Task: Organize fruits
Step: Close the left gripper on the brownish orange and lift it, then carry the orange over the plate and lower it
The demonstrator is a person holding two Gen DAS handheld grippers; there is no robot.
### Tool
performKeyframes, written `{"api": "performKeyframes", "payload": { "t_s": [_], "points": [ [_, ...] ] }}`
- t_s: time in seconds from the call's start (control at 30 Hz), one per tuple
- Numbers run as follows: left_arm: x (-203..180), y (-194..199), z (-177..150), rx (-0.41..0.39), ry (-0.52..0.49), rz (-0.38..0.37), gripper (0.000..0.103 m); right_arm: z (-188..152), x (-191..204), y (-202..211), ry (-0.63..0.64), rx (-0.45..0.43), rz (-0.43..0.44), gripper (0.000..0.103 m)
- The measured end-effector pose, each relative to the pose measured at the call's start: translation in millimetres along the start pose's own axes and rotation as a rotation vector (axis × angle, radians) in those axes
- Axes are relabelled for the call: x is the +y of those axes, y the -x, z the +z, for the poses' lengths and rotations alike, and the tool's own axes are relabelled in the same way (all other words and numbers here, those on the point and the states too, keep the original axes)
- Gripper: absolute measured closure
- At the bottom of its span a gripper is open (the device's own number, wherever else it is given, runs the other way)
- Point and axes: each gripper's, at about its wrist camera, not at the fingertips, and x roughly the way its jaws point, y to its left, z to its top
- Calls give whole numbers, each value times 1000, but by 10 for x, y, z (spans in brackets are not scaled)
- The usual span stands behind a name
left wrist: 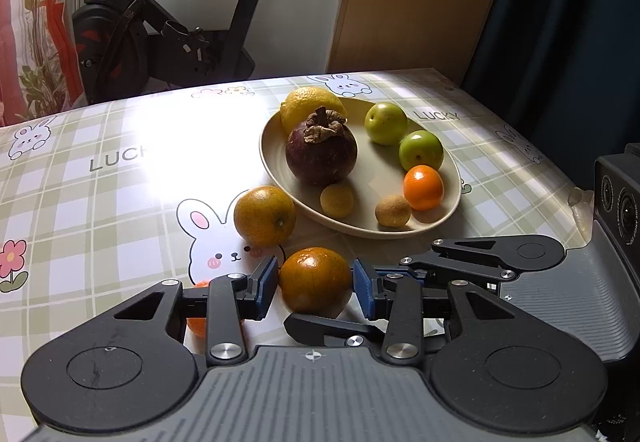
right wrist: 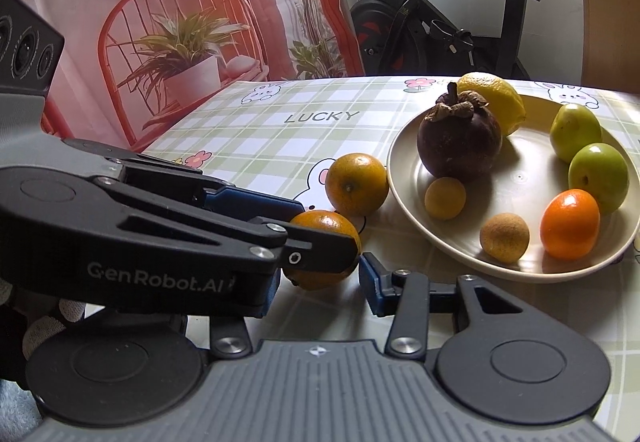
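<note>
Left wrist: left gripper (left wrist: 315,287) brackets an orange (left wrist: 315,280) (on table).

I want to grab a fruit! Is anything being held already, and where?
The left gripper squeezes the nearest orange between its jaws, by two opposite sides.

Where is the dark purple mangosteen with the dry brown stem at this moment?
The dark purple mangosteen sits on the left part of the beige oval plate in the left wrist view, directly in front of the yellow lemon, with a small tan round fruit before it.
</note>
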Motion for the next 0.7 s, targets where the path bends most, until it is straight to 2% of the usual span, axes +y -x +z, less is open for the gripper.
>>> {"api": "performKeyframes", "payload": {
  "t_s": [0.17, 0.43, 0.7],
  "points": [
    [-83, 35, -24, -26, 64, 12, 59, -24, 32, 100, 22, -27, -17, 57],
    [-229, 81, 32, -41, 28, 12, 59, -61, -9, 225, 42, -47, -31, 57],
    [-404, 78, 247, -70, -19, 8, 59, 12, -92, 372, 38, -105, -50, 57]
  ]
}}
